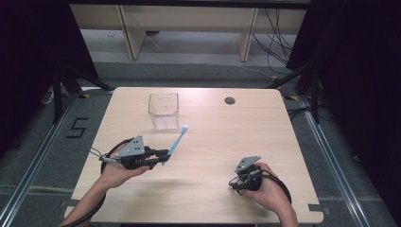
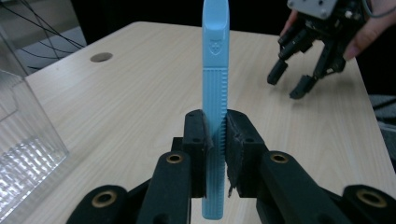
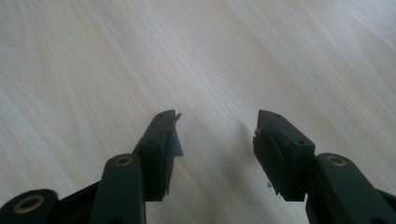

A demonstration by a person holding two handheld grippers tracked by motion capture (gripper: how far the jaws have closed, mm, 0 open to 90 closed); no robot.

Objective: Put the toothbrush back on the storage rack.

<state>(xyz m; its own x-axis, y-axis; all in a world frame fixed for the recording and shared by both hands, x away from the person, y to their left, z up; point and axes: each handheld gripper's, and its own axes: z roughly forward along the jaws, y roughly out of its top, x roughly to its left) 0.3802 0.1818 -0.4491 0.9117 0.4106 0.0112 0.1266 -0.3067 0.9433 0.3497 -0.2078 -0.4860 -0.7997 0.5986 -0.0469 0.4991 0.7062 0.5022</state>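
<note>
Left of centre in the high view, the left gripper clenches a blue toothbrush near its handle end, so it could pivot and miss the clear container; the right gripper, jaws released, idles lower right.

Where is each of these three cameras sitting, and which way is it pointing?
High view: above the table's near edge, looking forward and down; both forearms enter from below.
Left gripper view: rides the left tool, looking along jaws shut on the blue toothbrush.
Right gripper view: rides the right tool, open, facing bare tabletop.
Shared: high and left views both show the clear box.
</note>
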